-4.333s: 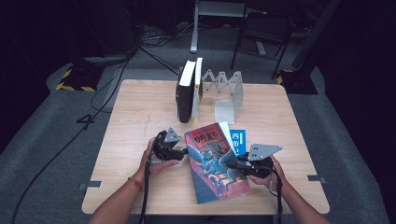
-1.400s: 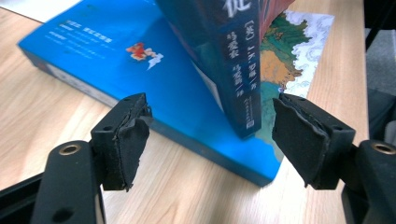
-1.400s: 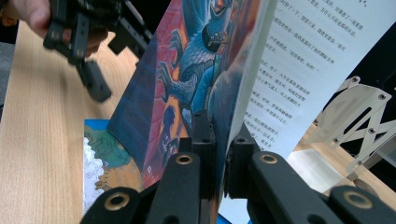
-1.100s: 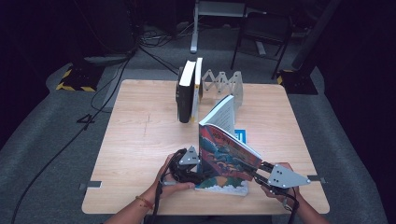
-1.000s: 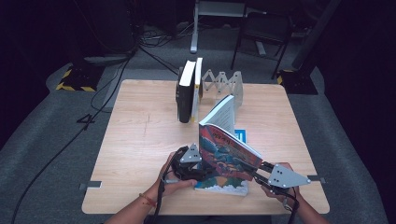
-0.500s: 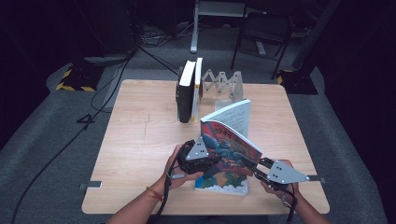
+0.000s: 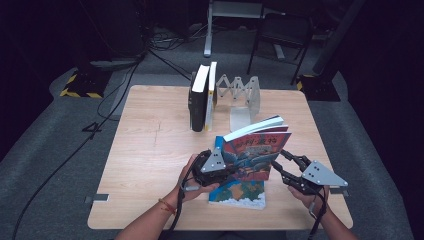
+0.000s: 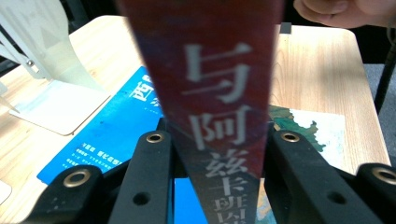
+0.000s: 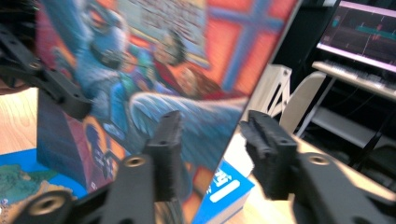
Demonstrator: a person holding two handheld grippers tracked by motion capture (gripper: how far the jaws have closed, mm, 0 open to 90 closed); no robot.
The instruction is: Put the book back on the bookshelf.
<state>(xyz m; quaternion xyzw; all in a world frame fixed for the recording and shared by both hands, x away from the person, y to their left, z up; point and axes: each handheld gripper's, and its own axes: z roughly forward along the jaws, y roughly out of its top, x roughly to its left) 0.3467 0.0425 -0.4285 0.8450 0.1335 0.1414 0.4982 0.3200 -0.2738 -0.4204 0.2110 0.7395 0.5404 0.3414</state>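
- Picture book (image 7: 252,152) stands raised on its edge above the near middle of the surface (image 7: 150,145), over two flat books, spine pinched by the left tool (image 7: 220,167), whose jaws have just been closing.
- Right tool (image 7: 286,161) straddles the book's far edge, jaws spread and just been opening; it should only steady the cover.
- Book rack (image 7: 240,95) waits behind; keeping the book upright should ease slotting it beside the standing books (image 7: 202,100).

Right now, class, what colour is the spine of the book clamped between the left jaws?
Dark red, with pale printed characters: the book's spine shows best in the left gripper view.
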